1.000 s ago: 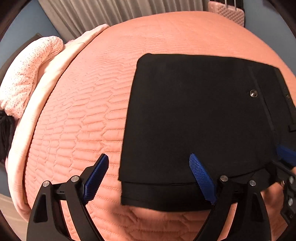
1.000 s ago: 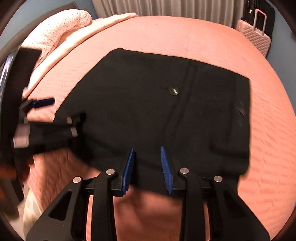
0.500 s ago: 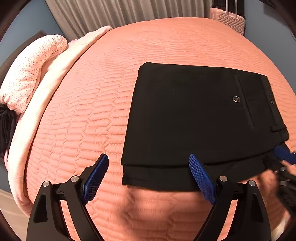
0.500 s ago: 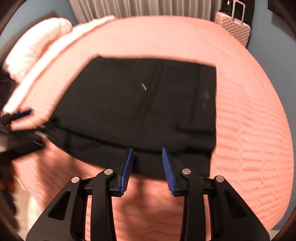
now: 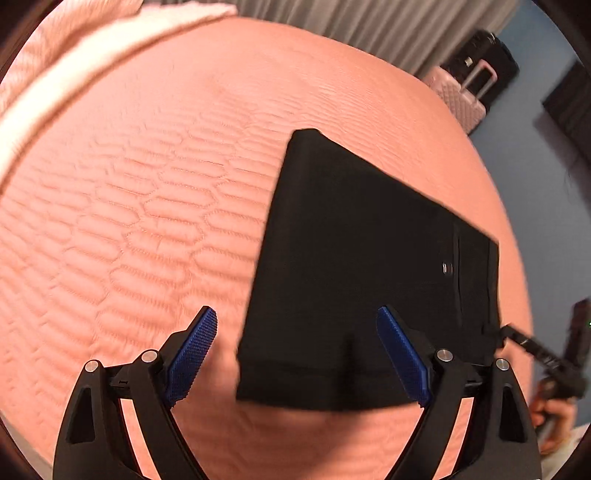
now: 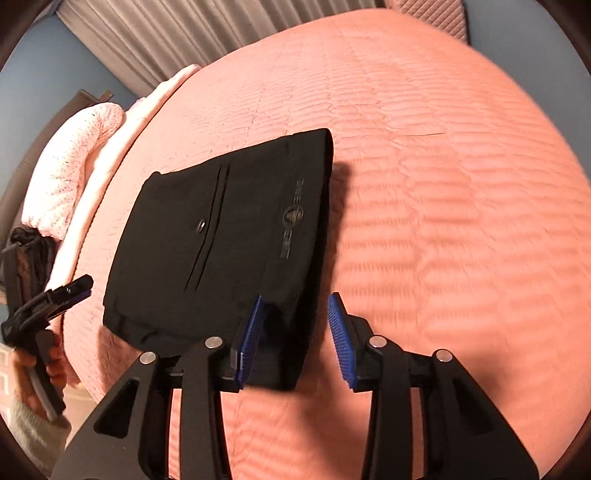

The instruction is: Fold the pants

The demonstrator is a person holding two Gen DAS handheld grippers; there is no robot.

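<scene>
Black pants (image 5: 369, 266) lie folded into a flat rectangle on the salmon quilted bed (image 5: 147, 192); a pocket button and the waistband show. My left gripper (image 5: 297, 354) hovers wide open above the fold's near left corner, with nothing between its blue pads. In the right wrist view the same pants (image 6: 221, 236) lie with the waistband logo facing up. My right gripper (image 6: 295, 339) hangs over the near right corner of the fold; its jaws are opening and the pads press on nothing. Each gripper also appears at the edge of the other's view, held in a hand.
Pale pink bedding and a speckled pillow (image 6: 70, 173) are heaped along the bed's left side. A pink suitcase (image 5: 465, 96) and a dark one stand past the far corner by grey curtains (image 6: 177, 33). Bare quilt (image 6: 443, 184) spreads right of the pants.
Both grippers have drawn back and rolled, so the pants now look tilted. The left gripper has swung left and the right gripper right, toward the two near corners. The right jaws stand wider apart.
</scene>
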